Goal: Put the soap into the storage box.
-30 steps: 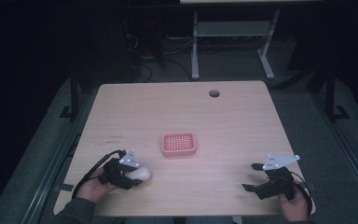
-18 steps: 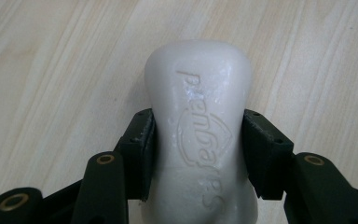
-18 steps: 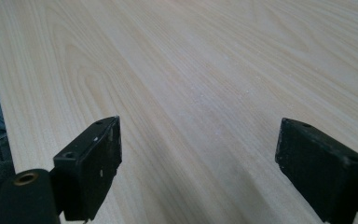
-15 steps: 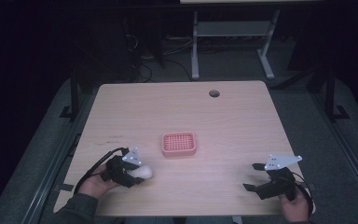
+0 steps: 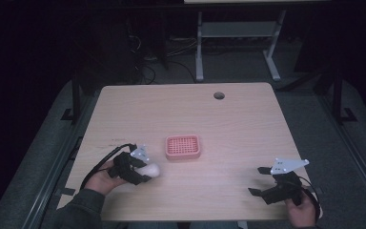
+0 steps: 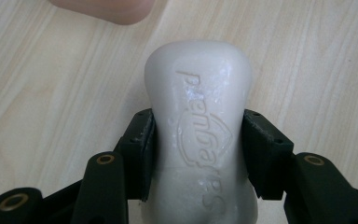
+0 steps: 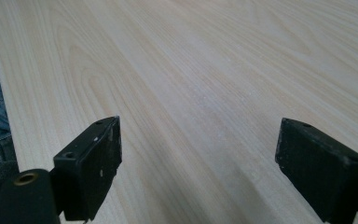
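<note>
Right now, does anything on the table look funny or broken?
Nothing stands out. The white soap bar sits straight in the left hand-held gripper, whole and unchipped. The pink soap dish lies flat on the table, and nothing has spilled.

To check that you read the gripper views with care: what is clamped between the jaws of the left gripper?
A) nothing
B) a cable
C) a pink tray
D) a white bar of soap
D: in the left gripper view the left gripper has its black jaws pressed on both sides of the white bar of soap.
</note>
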### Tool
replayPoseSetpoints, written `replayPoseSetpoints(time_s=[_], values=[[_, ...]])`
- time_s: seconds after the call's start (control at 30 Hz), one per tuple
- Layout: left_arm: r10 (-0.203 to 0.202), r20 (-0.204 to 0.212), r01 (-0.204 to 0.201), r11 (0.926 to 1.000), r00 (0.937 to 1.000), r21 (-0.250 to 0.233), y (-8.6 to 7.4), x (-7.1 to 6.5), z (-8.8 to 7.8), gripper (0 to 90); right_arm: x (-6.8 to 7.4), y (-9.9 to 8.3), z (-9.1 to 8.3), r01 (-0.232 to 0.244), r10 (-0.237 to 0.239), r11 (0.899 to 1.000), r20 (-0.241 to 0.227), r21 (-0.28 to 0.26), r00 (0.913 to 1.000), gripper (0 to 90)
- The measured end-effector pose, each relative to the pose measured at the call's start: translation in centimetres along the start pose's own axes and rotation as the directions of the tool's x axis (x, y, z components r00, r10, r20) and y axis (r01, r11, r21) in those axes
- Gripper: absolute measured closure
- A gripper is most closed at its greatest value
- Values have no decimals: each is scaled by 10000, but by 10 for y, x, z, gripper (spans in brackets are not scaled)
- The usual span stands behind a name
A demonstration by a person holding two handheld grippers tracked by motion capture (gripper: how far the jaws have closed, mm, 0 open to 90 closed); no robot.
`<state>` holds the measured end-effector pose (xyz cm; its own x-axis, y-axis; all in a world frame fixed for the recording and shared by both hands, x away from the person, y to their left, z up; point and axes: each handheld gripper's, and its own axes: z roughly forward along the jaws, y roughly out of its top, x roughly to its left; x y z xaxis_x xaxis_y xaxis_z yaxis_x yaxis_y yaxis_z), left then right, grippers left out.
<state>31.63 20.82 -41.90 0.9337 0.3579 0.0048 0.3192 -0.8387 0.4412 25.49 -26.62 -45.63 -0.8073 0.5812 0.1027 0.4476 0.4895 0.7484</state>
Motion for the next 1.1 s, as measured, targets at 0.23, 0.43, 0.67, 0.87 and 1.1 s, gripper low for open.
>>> replayPoseSetpoints(time_s=[0.23, 0.43, 0.67, 0.87, 1.1], values=[[50, 50, -50, 10000, 10000, 23, 9, 5, 2, 491, 0, 0, 0, -7, 7, 10000, -33, -27, 10000, 141], [128, 89, -129, 9999, 9999, 53, 15, 8, 3, 491, 0, 0, -1, -8, 8, 9999, -16, -105, 10000, 142], [284, 96, -283, 9996, 9996, -82, 25, 10, 1, 491, -1, -1, -2, -23, 23, 9999, 23, -143, 10000, 142], [364, 126, -363, 9993, 9993, -13, 32, 12, 2, 491, -1, -1, -3, -16, 16, 9998, 18, -216, 10000, 142], [291, 198, -291, 9996, 9994, -50, 37, 15, 3, 491, -1, -1, -4, -20, 21, 9997, 39, -250, 10000, 141]])
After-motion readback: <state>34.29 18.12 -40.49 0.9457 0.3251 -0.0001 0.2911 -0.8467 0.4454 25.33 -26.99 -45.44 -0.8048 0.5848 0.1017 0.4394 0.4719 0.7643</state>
